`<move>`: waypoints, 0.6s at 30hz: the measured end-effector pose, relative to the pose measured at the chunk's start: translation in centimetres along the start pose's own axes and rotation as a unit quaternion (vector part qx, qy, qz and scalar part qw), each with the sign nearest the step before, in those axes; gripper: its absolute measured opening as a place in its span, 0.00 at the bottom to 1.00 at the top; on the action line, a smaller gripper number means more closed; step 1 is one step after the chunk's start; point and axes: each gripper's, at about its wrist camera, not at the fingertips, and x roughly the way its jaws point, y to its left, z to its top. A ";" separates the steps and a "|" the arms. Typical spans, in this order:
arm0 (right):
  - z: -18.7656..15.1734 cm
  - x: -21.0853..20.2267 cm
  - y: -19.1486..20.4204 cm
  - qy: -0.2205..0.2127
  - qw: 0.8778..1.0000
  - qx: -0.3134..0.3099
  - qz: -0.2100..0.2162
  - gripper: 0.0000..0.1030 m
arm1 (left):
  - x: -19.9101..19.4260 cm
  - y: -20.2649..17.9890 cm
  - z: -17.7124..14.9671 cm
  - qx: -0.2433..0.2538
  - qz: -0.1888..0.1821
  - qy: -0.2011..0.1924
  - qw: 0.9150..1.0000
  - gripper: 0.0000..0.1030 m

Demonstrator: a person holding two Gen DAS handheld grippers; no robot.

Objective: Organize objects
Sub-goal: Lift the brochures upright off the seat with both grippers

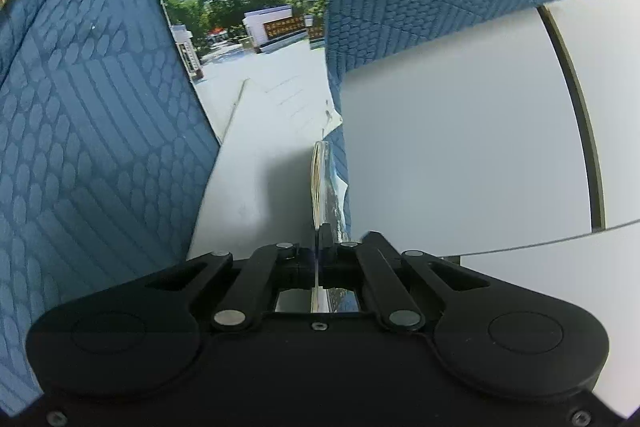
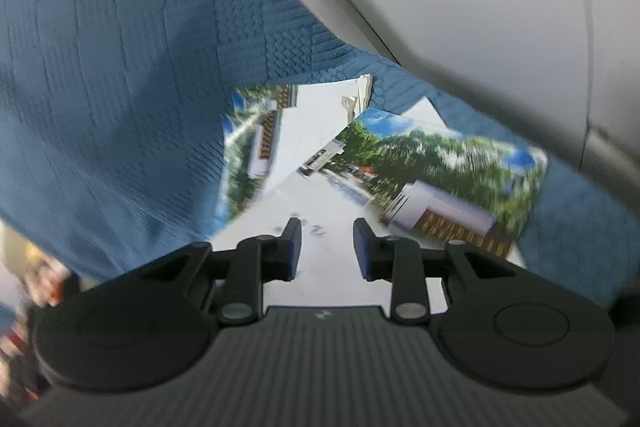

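Left gripper (image 1: 319, 239) pinching photo card (image 1: 320, 183)

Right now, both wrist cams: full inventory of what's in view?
Photo prints: at least two with the same picture (trees, blue sky, white gate building, pale forecourt), overlapping on the blue cloth; exact count unclear.
Gripped print: one, glossy, seen edge-on, standing between the left jaws.
Blue cloth: one, teal-blue, quilted scale pattern, under and around the prints.
White surface: one, white with a dark edge strip, right of the cloth in the left view.
Left gripper: one, black, shut on the gripped print.
Right gripper: one, black with blue pads, open above a print, holding nothing.
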 end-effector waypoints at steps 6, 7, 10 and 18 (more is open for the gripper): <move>-2.3 -4.3 0.2 -0.001 0.984 0.174 0.044 0.72 | -0.7 -0.7 -1.5 0.003 -0.007 -0.006 1.000 0.00; -2.8 -4.9 0.4 -0.003 0.979 0.199 0.049 0.72 | -0.7 -0.7 -1.7 0.005 -0.010 -0.004 1.000 0.00; -4.4 -6.4 0.3 -0.007 0.960 0.272 0.066 0.72 | -0.9 -0.7 -2.2 0.005 -0.016 0.004 1.000 0.00; -6.5 -5.0 -0.7 -0.020 0.926 0.373 0.046 0.71 | -1.7 -1.0 -2.9 -0.001 -0.042 0.006 0.999 0.00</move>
